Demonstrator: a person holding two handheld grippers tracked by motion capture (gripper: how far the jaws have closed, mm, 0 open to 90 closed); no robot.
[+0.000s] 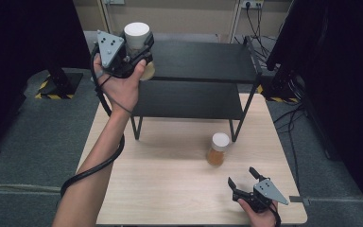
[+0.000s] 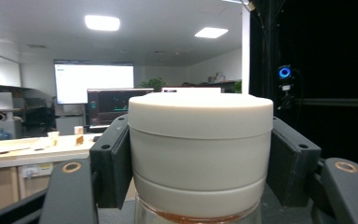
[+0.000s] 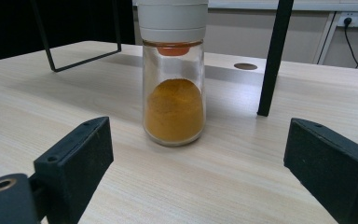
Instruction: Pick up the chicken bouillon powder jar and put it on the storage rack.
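While the left gripper point(image 1: 134, 49) clamps one jar point(image 1: 137, 35) by its white cap above the shelf's point(image 1: 203, 61) left end, the right gripper point(image 1: 244, 178) rests open on the table point(image 1: 170, 189).

To set it down well, I judge the jar should stay upright, clear the shelf edge, then lower flat onto the top board before the jaws let go. A second jar point(image 3: 173, 74) of orange powder stands on the table by the shelf leg point(image 3: 271, 56), just ahead of the right jaws, untouched.
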